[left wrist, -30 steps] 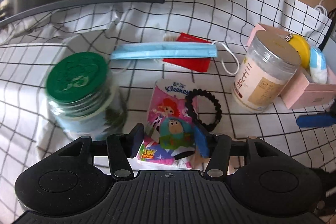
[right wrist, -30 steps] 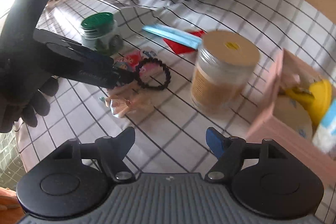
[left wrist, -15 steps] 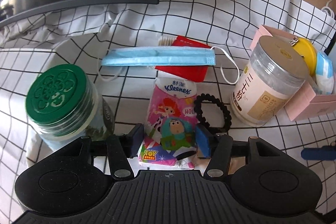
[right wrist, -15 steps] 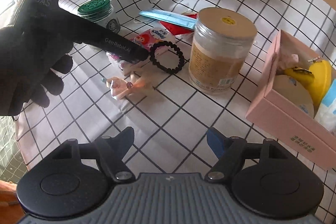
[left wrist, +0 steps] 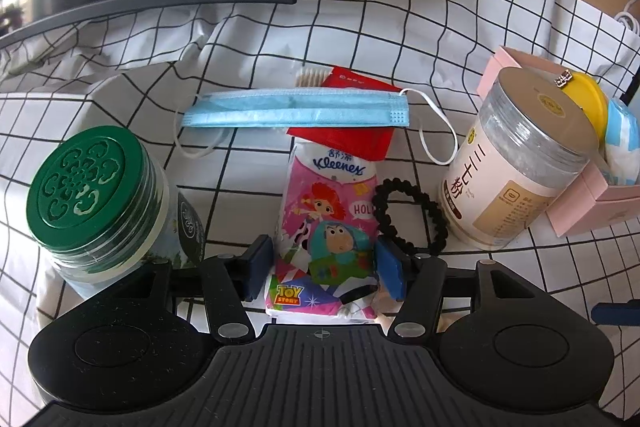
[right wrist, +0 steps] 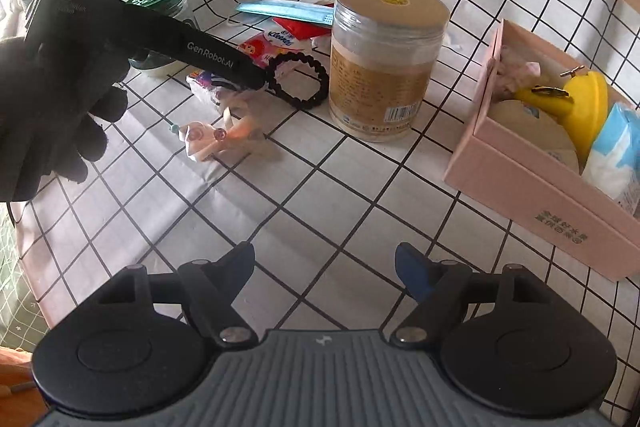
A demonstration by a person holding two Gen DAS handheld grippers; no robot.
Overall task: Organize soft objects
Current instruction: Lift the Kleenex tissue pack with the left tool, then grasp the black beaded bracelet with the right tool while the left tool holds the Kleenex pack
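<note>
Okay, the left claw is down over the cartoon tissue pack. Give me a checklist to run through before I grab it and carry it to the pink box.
1. The tissue pack sits inside the left claw: ok.
2. Pads pressing the pack: not ok, they only flank it, claw open.
3. The black hair tie clear of the pads: not ok, it lies right beside one.
4. The right claw free: ok, open and empty.
5. Way to the pink box clear: not ok, the beige-lidded jar stands between.
6. Room in the box: cannot tell, it already holds several things.
</note>
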